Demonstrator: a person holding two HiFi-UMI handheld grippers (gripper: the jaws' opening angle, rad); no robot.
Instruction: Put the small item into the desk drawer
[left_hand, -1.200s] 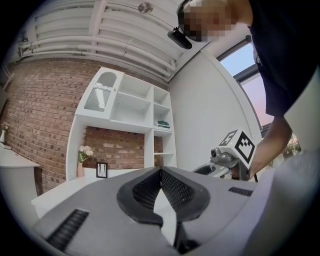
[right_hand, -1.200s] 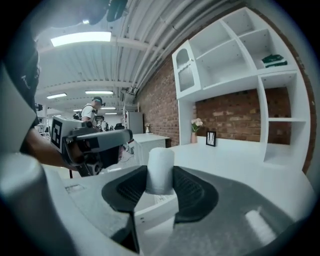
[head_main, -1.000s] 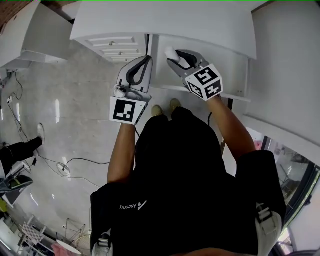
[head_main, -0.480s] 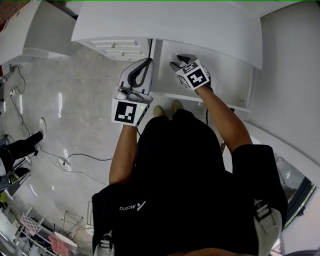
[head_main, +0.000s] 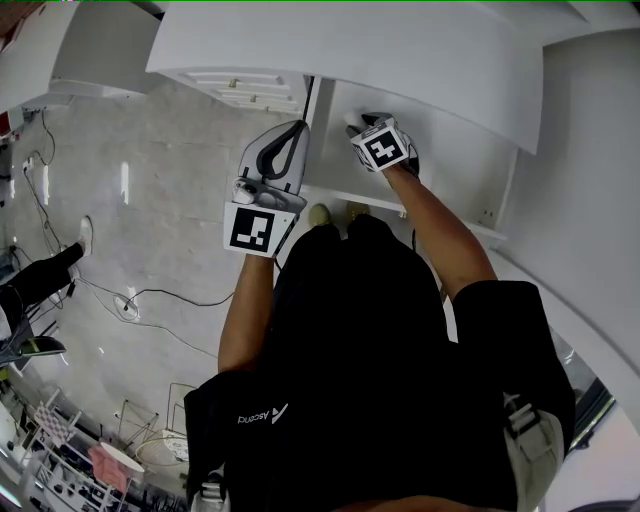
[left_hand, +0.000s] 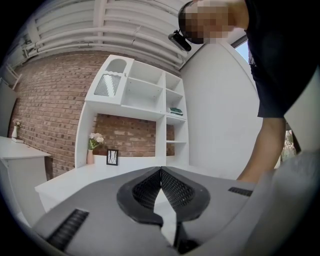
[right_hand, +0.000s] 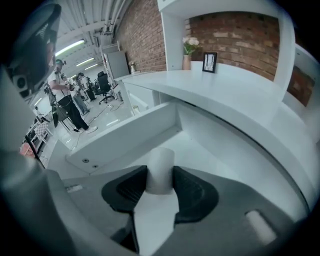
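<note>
Item: my right gripper (right_hand: 160, 184) pinching a small white cylinder (right_hand: 160, 165), open desk drawer (right_hand: 135, 127) at 12 o'clock. My left gripper (left_hand: 160, 171): pressed together, empty. Left to do, I judge: lower and release.

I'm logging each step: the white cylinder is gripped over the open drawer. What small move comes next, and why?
Probably lower the right gripper a little toward the floor of the open white desk drawer. Its jaws clamp the small white cylinder, which seems to hang above the drawer floor, not resting on it.
</note>
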